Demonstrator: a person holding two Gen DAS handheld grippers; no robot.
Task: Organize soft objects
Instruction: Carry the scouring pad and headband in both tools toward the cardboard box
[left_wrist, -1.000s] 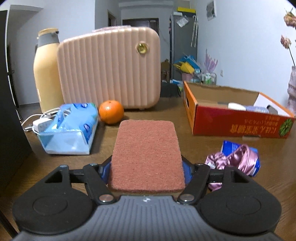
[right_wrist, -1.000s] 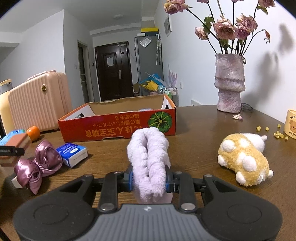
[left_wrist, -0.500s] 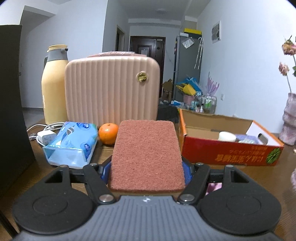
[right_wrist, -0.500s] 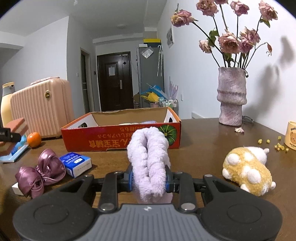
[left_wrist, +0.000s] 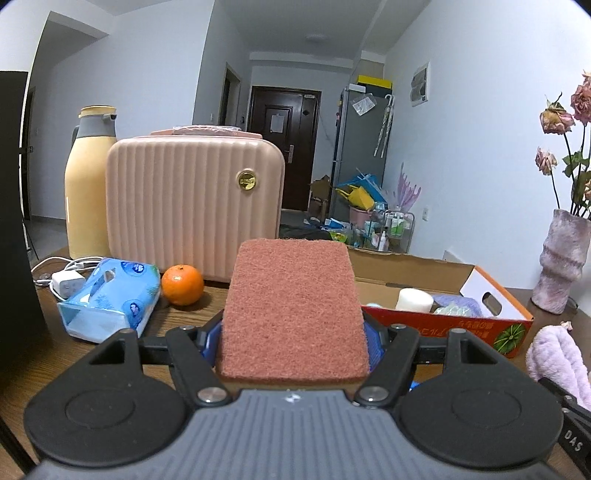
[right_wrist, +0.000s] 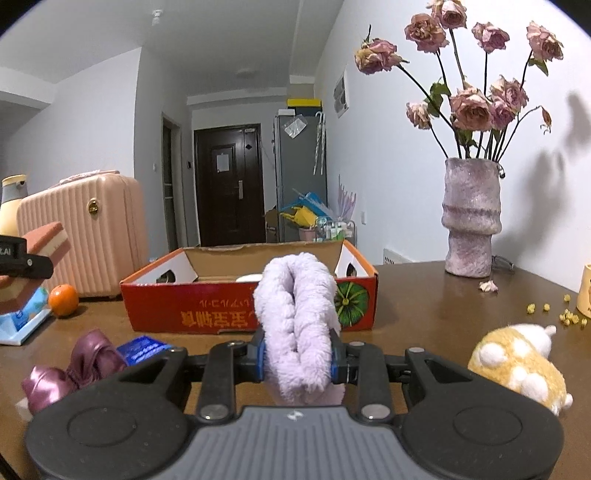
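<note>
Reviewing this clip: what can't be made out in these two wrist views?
- Left wrist view: the sponge hides the left gripper jaws' tips and the cardboard box's left end.
- Box contents: a white cylinder shows; the rest sits behind the box wall.
- Right wrist view: the purple plush hides part of the box's red front.
- The satin bow is partly hidden by the right gripper body.
</note>
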